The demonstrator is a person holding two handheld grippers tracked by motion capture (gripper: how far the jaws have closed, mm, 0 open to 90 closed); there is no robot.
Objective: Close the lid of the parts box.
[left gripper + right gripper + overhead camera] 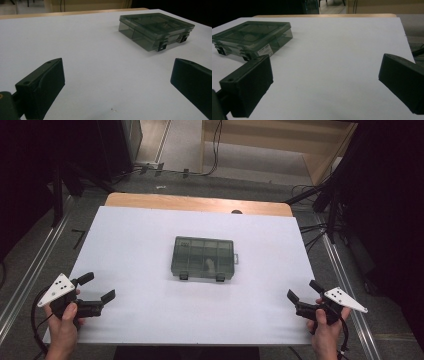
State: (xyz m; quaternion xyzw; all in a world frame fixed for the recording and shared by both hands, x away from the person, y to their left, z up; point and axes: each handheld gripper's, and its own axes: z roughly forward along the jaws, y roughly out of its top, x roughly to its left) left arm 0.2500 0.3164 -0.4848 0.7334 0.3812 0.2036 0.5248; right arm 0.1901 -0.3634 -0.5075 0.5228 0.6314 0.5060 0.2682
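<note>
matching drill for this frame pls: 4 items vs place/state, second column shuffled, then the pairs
1. compartment box
2. left gripper
3. right gripper
4. white sheet

A. covers most of the wooden tabletop
B. open, near the table's front right corner
C. lid shut, mid-table, latches facing the person
D. open, near the front left corner

Pairs: 1-C, 2-D, 3-B, 4-A

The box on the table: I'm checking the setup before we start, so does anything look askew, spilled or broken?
Nothing stands out. The box lies flat and shut near the middle of the table, roughly square to its edges, latches toward the person. Both hand-held grippers, left and right, are open and apart from it.
</note>
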